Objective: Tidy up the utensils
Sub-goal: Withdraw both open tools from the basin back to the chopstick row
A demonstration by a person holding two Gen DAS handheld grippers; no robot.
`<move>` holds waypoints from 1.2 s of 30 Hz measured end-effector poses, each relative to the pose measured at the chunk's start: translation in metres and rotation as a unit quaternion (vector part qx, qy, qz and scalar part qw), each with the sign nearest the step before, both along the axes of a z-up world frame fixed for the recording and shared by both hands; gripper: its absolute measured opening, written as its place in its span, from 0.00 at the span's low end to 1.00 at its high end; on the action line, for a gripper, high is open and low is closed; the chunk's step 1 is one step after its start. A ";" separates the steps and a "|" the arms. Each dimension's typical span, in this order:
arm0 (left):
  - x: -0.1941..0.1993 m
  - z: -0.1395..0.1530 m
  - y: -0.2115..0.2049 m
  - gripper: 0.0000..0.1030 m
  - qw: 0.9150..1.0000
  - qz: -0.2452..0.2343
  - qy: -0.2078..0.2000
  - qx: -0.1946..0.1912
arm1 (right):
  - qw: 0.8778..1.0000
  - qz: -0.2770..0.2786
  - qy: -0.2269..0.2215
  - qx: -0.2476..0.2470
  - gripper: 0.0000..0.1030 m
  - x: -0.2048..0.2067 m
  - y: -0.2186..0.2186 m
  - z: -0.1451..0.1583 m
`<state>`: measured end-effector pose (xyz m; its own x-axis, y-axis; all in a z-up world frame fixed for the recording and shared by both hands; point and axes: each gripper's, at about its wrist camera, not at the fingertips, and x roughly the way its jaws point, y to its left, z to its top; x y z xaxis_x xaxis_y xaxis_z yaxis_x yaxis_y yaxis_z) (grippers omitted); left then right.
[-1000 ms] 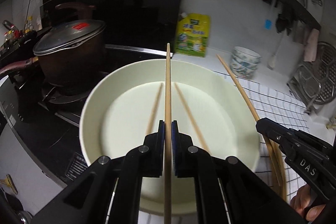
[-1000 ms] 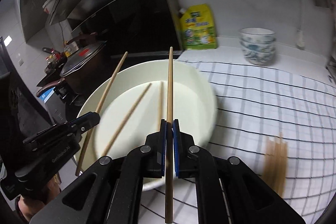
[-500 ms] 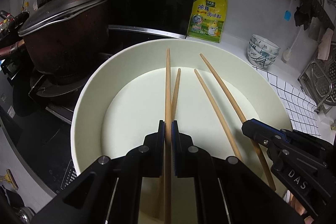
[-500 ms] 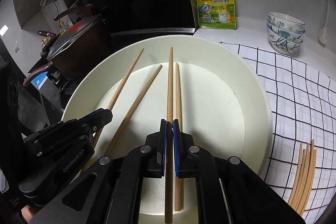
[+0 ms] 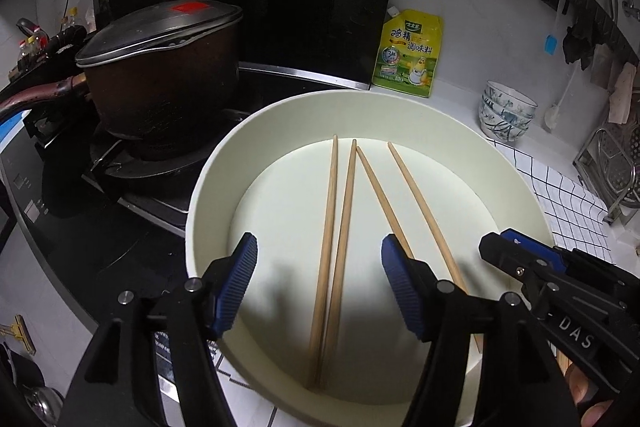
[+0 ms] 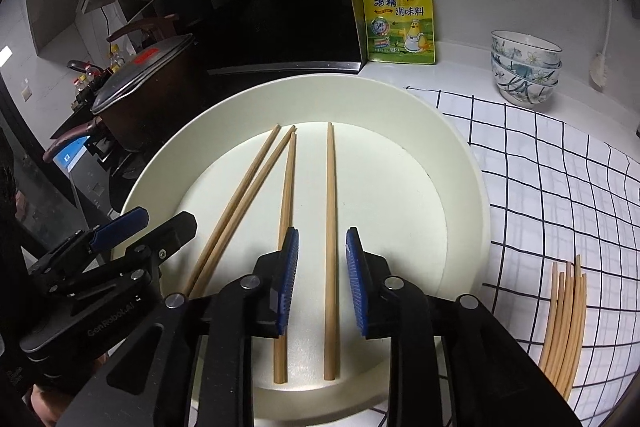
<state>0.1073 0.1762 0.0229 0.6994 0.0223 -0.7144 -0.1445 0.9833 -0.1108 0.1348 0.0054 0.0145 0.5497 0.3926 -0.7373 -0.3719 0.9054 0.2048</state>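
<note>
While both grippers hover over the plate (image 6: 460, 147):
Left gripper (image 5: 318, 283): jaws wide apart, empty
Right gripper (image 6: 322, 279): jaws parted, empty
Chopsticks (image 6: 329, 227): four, flat in plate

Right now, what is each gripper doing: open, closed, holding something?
Left gripper: open, holding nothing, over the plate.
Right gripper: open, holding nothing; one chopstick lies between its fingers.
</note>
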 end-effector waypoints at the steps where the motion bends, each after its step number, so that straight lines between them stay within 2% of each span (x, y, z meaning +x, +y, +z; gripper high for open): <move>1: -0.001 0.001 -0.001 0.65 1.000 0.000 0.000 0.000 | 1.000 0.000 -0.003 0.002 0.27 -0.003 -0.001 0.002; 5: -0.009 0.005 -0.003 0.66 1.000 0.002 -0.004 0.000 | 1.000 0.002 -0.014 0.008 0.27 -0.013 -0.006 0.010; 9: -0.017 0.007 -0.007 0.72 1.000 0.005 -0.008 -0.005 | 1.000 -0.001 -0.029 0.010 0.30 -0.022 -0.014 0.019; 17: -0.033 0.015 -0.012 0.73 0.999 -0.002 -0.020 -0.025 | 0.999 -0.024 -0.043 0.016 0.32 -0.038 -0.034 0.032; 26: -0.049 0.027 -0.026 0.75 0.999 -0.021 -0.032 -0.018 | 0.995 -0.045 -0.087 0.031 0.37 -0.069 -0.061 0.057; 36: -0.067 0.029 -0.065 0.78 0.998 -0.050 -0.030 -0.017 | 0.993 -0.085 -0.078 0.036 0.39 -0.094 -0.118 0.047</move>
